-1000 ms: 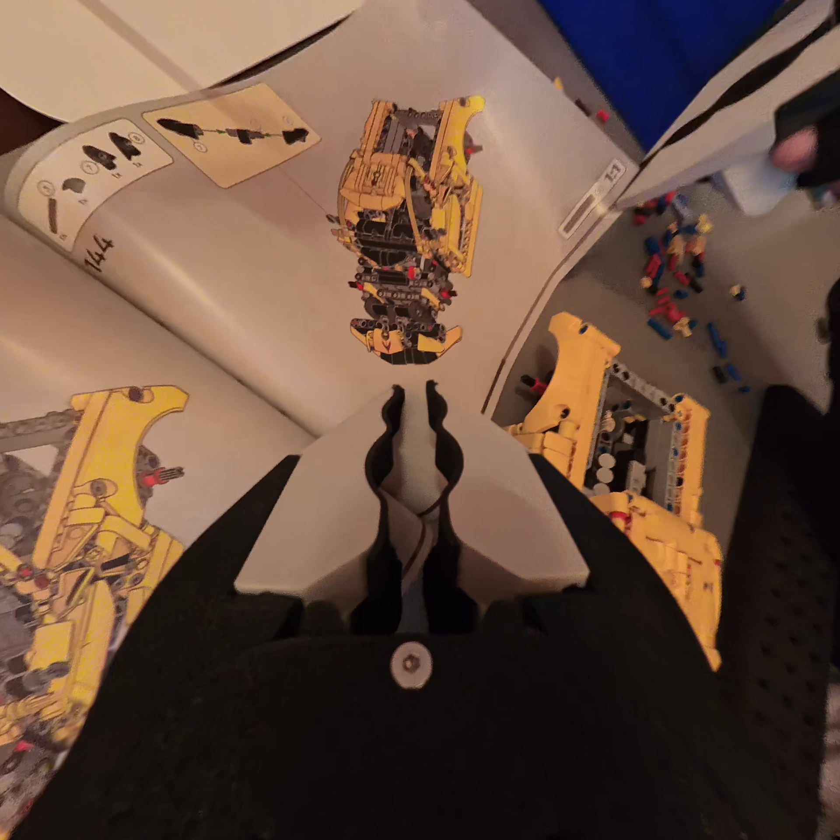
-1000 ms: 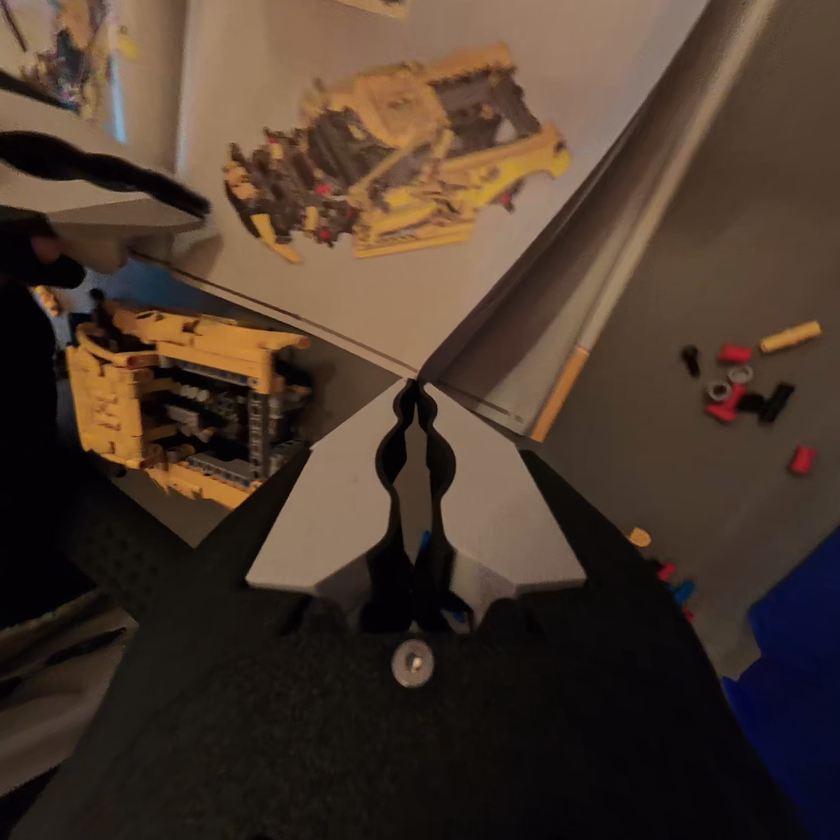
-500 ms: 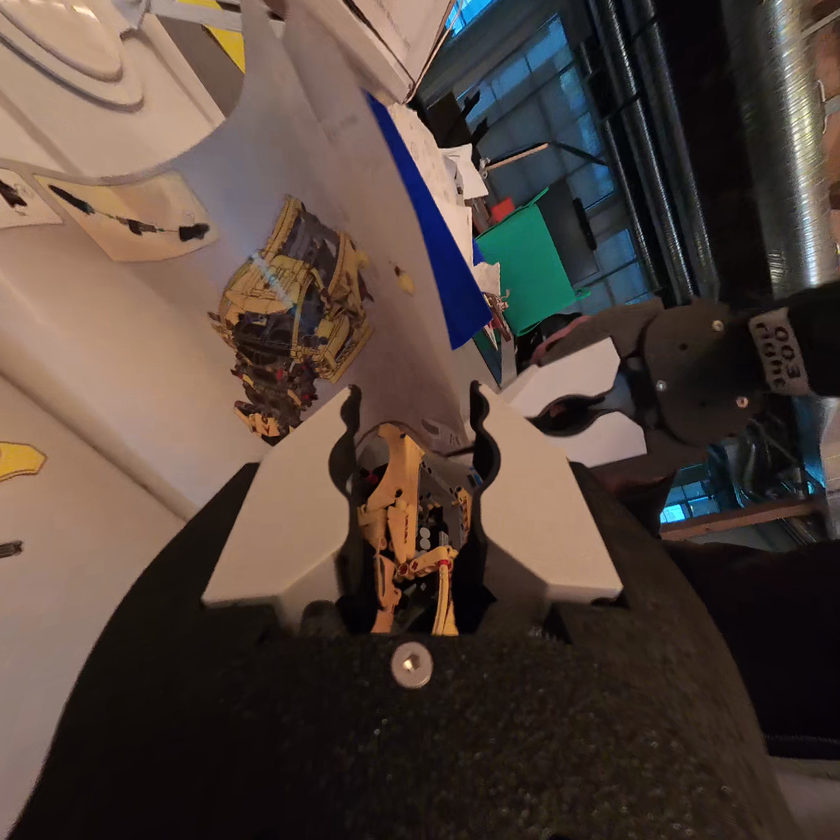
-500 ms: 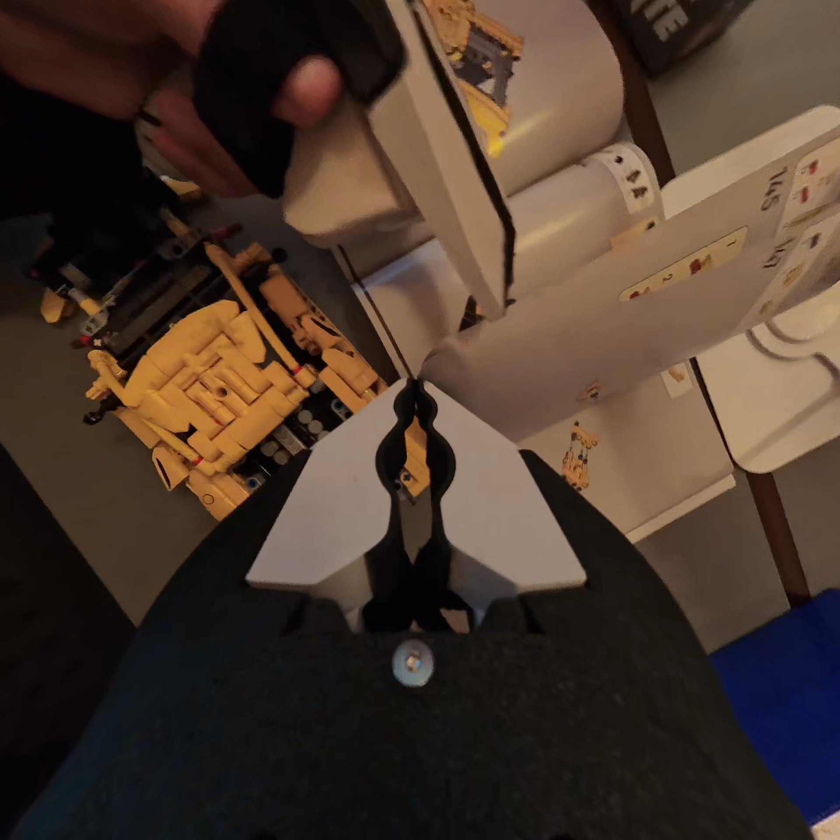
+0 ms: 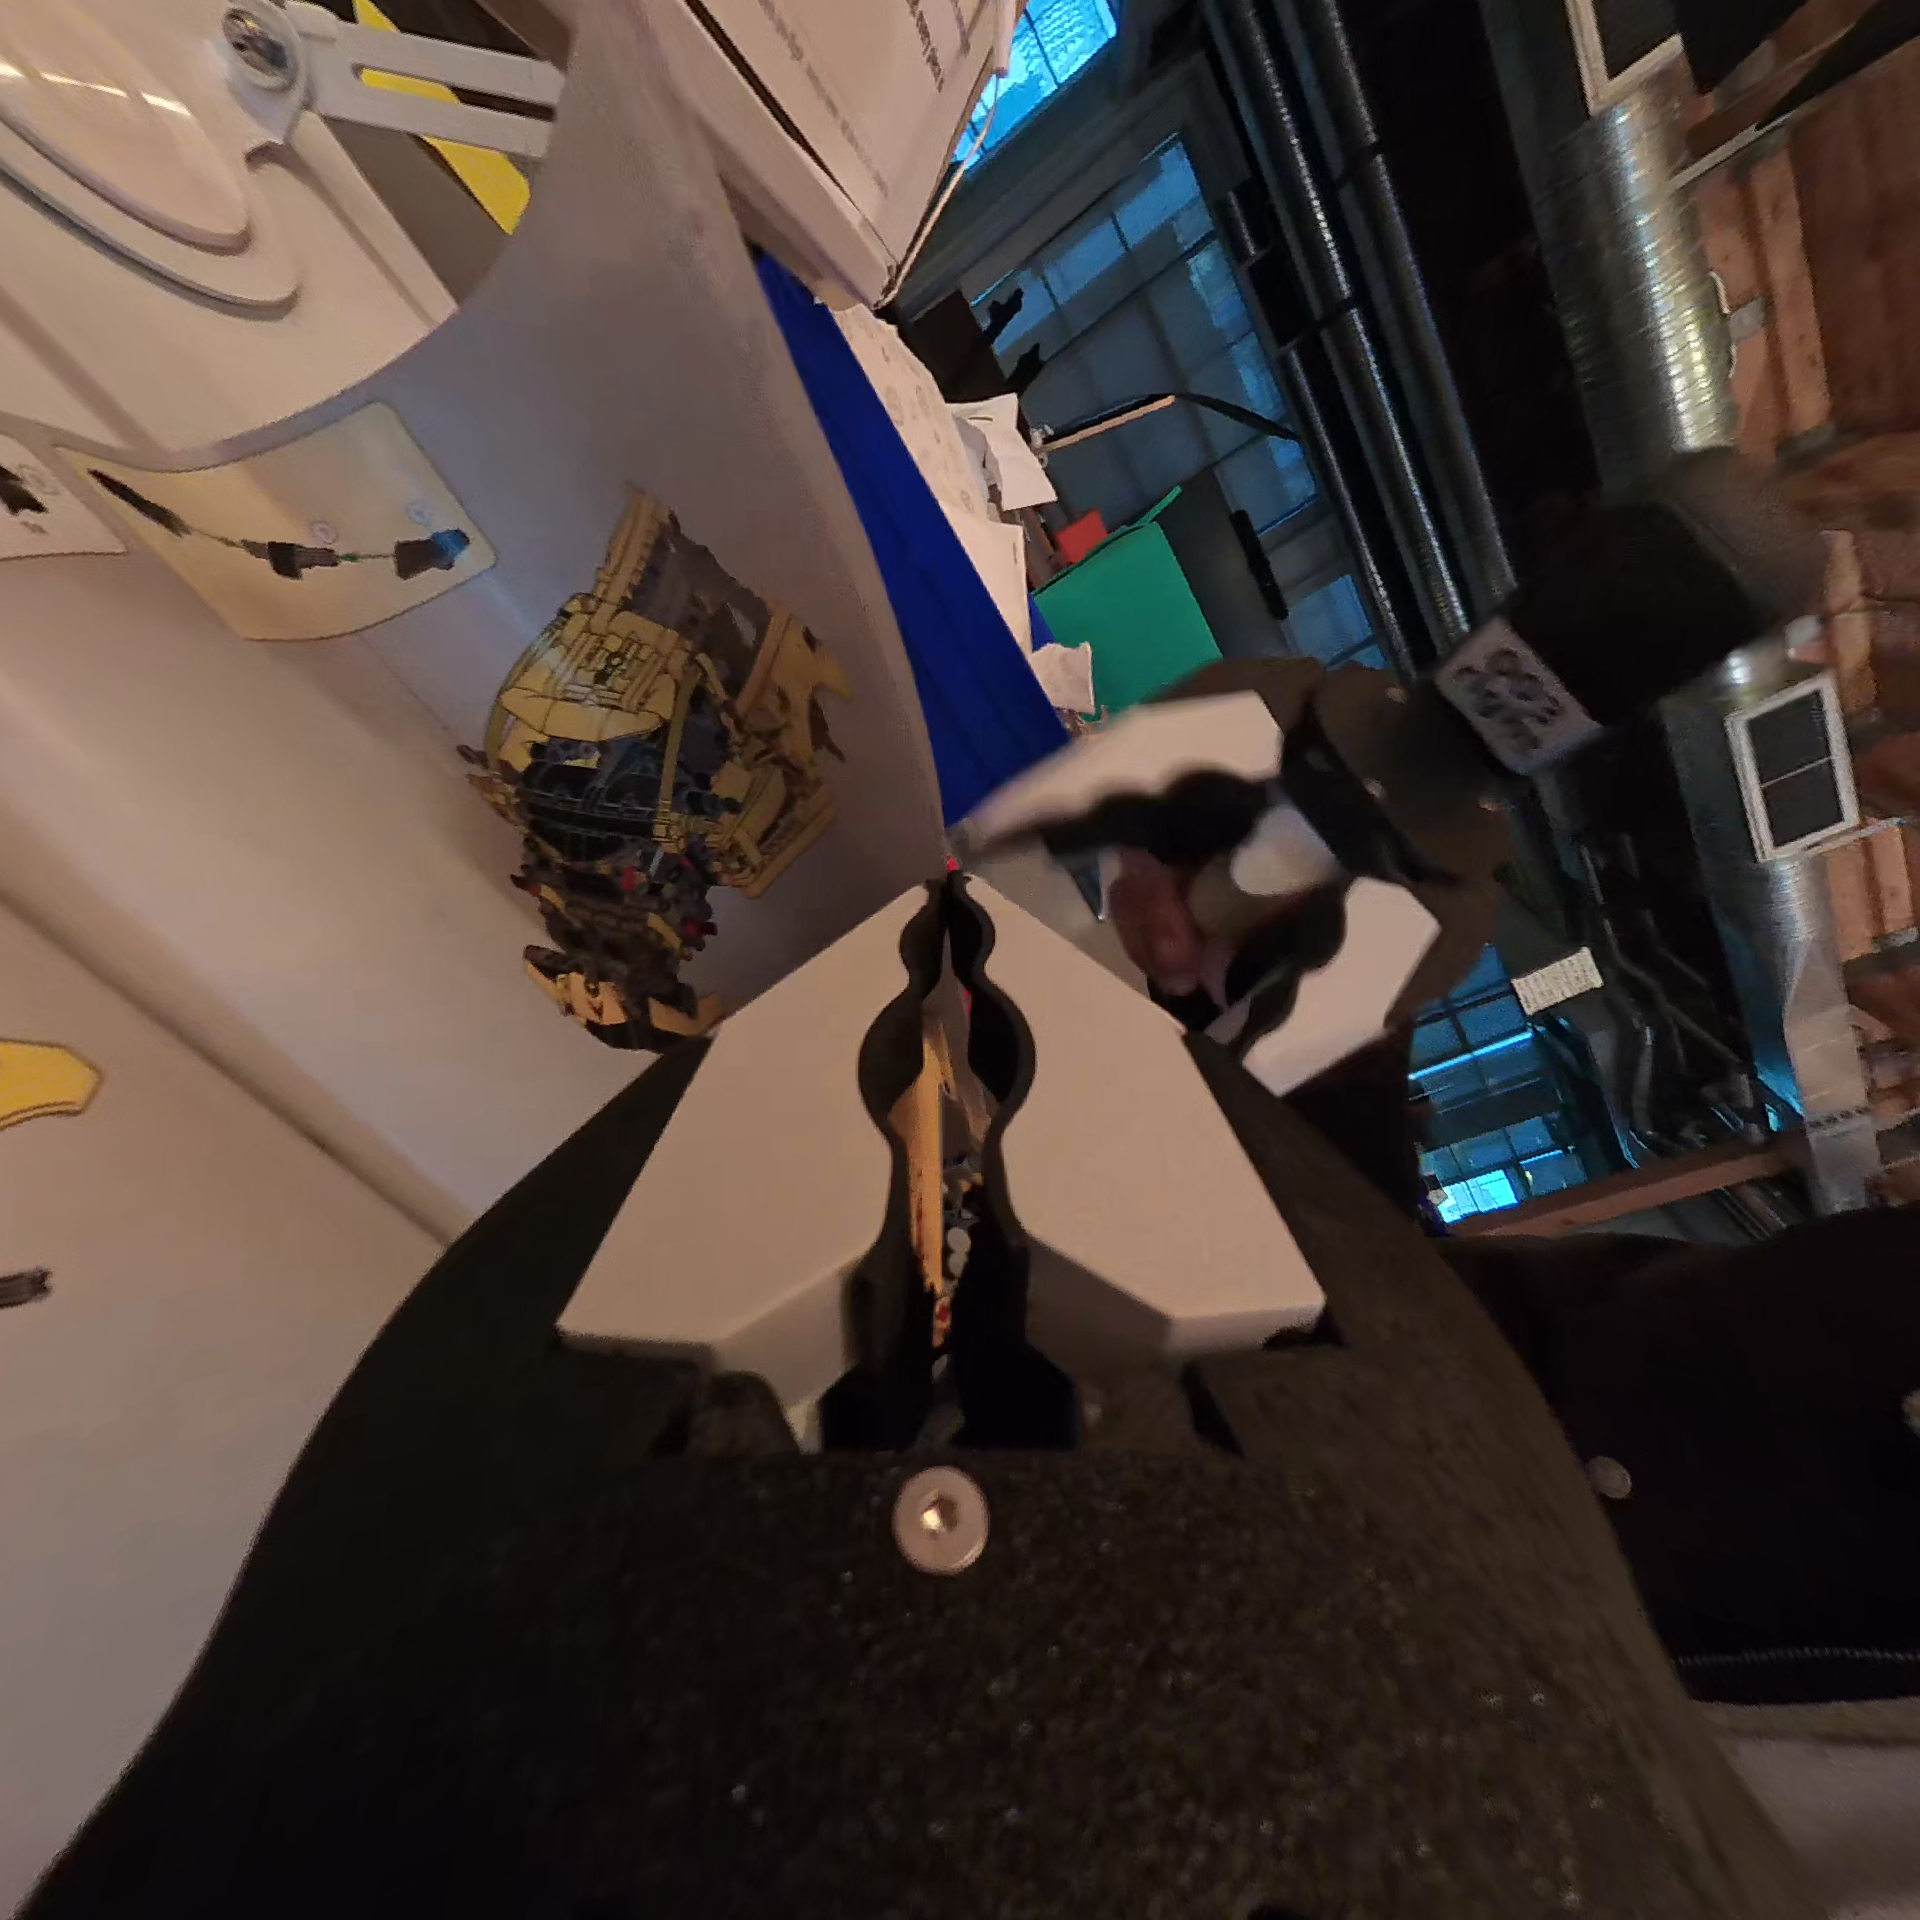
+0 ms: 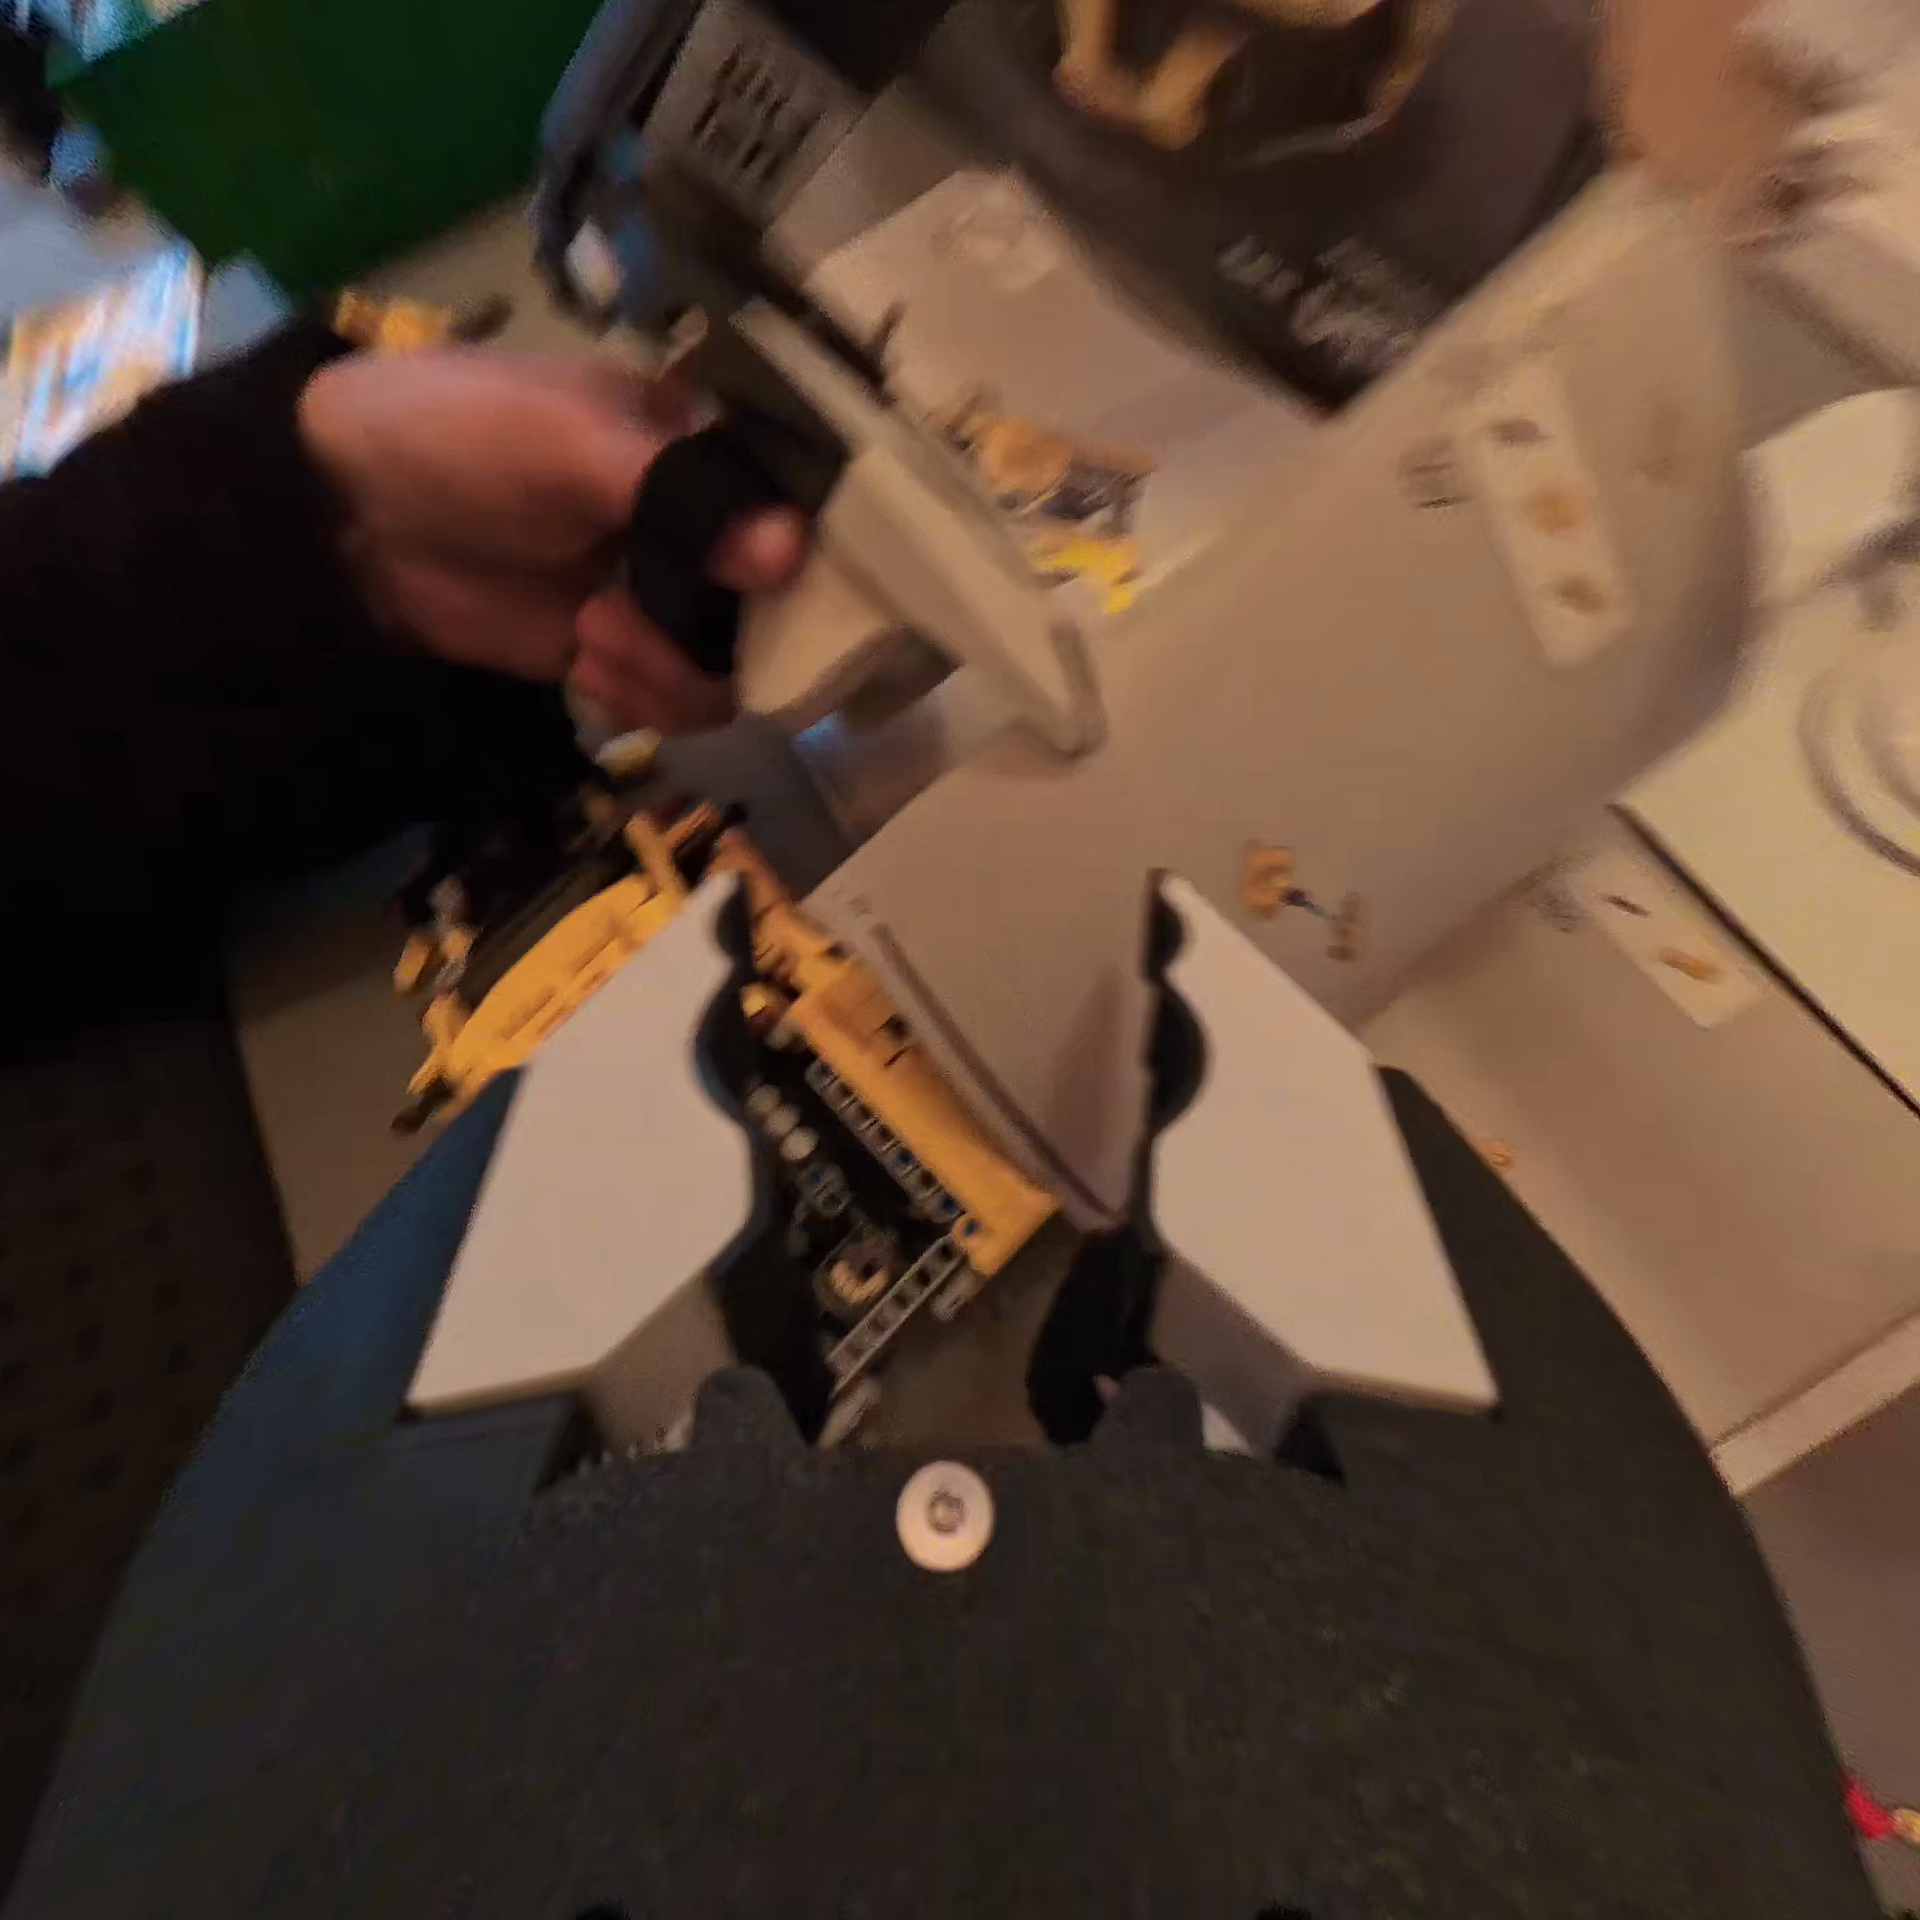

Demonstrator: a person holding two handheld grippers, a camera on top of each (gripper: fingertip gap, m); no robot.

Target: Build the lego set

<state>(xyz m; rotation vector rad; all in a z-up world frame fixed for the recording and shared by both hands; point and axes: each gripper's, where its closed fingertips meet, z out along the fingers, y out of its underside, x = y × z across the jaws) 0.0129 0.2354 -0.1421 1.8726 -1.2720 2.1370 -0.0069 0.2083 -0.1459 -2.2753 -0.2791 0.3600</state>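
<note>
Since half a second ago my right gripper (image 6: 940, 894) has released the instruction booklet's page (image 5: 665, 436) and gapes wide, while my left gripper (image 5: 948, 883) has clenched onto that page's edge. Beneath the lifted page, the yellow lego model (image 6: 831, 1049) sits on the table (image 6: 301, 1091), showing between my right fingers (image 6: 613, 1132).

Left gripper (image 5: 948, 883): fingertips pressed together, tilted up and rightward, gripped by hand (image 6: 488, 520) in dark sleeve. Right gripper (image 6: 945, 899): white fingers (image 6: 613, 1122) spread wide apart, angled down; blurred at right in left wrist view.
</note>
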